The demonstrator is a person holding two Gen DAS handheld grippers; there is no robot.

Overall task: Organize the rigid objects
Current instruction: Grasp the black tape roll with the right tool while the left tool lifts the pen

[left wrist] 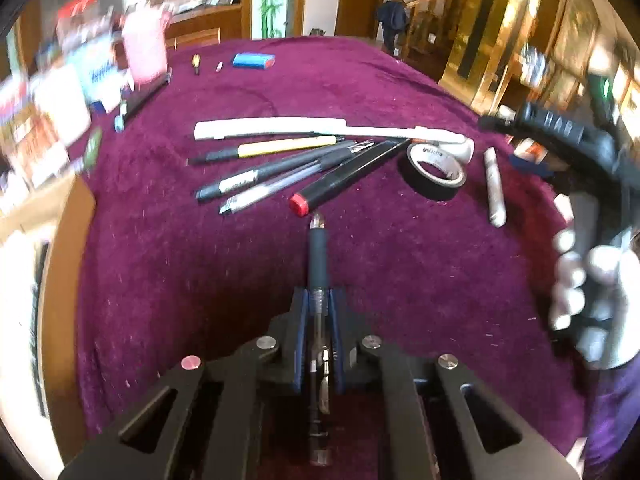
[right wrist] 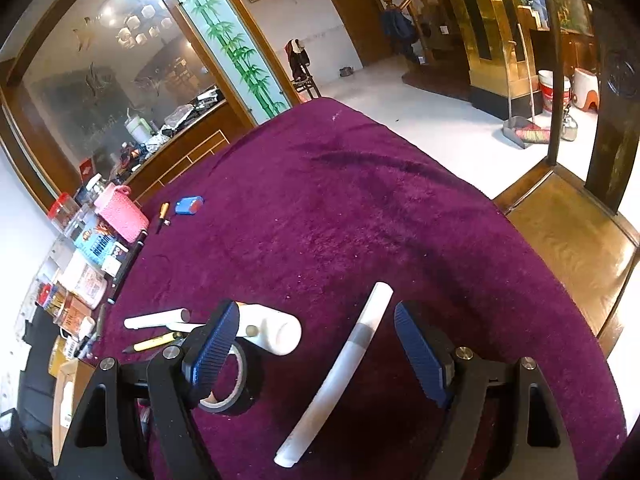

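The left gripper (left wrist: 318, 300) has its jaws pressed together on a clear gel pen (left wrist: 318, 264) with a dark rubber grip, whose tip points toward the red end of a black marker (left wrist: 344, 176) lying on the purple tablecloth (left wrist: 240, 264) in a row with other pens. The right gripper (right wrist: 316, 344) has its jaws spread wide and holds nothing; a white marker (right wrist: 340, 372) lies on the cloth between them, near the right edge of the table, and a roll of black tape (right wrist: 230, 384) lies just beside its left finger (right wrist: 214, 348).
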